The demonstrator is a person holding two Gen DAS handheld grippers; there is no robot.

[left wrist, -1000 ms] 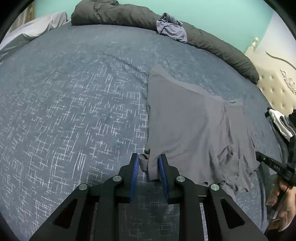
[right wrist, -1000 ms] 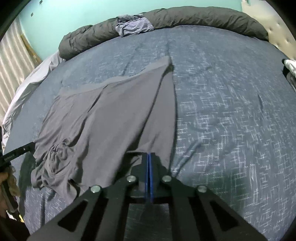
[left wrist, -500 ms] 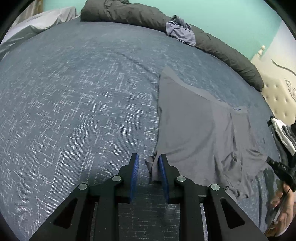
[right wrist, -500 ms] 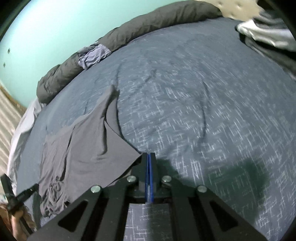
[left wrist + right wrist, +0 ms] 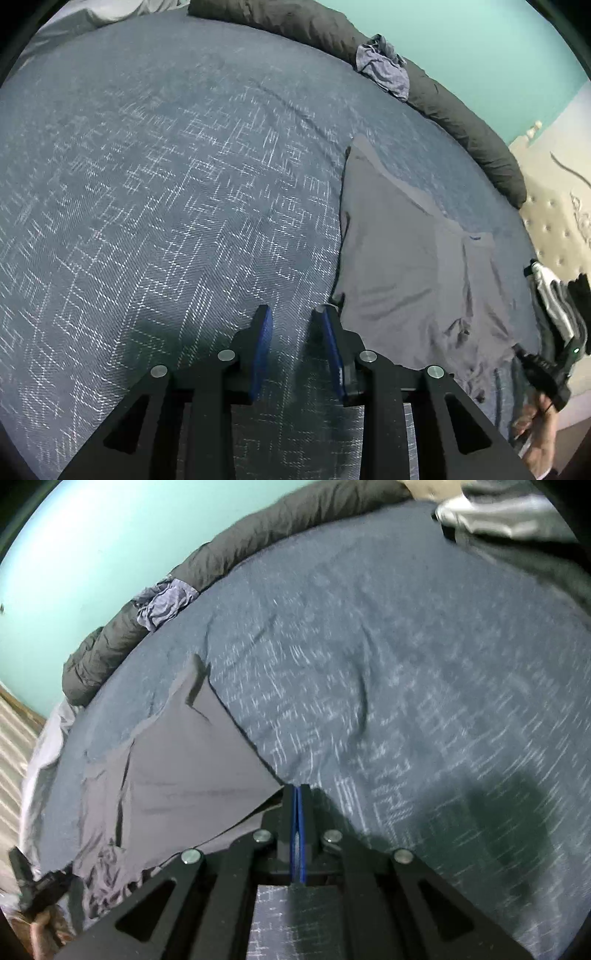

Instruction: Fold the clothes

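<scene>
Blue-grey patterned bedspread (image 5: 155,192) covers the bed. Dark grey rolled duvet (image 5: 461,114) along the far edge, crumpled lavender cloth (image 5: 386,70) on it. Teal wall (image 5: 480,40) behind. Beige tufted headboard (image 5: 554,218) at right.

Each matte-black two-finger left gripper (image 5: 293,314) and right gripper (image 5: 298,788) had 2 blue-padded fingers (image 5: 260,350), triangular cut-outs and 4 silver round screws (image 5: 226,355).
</scene>
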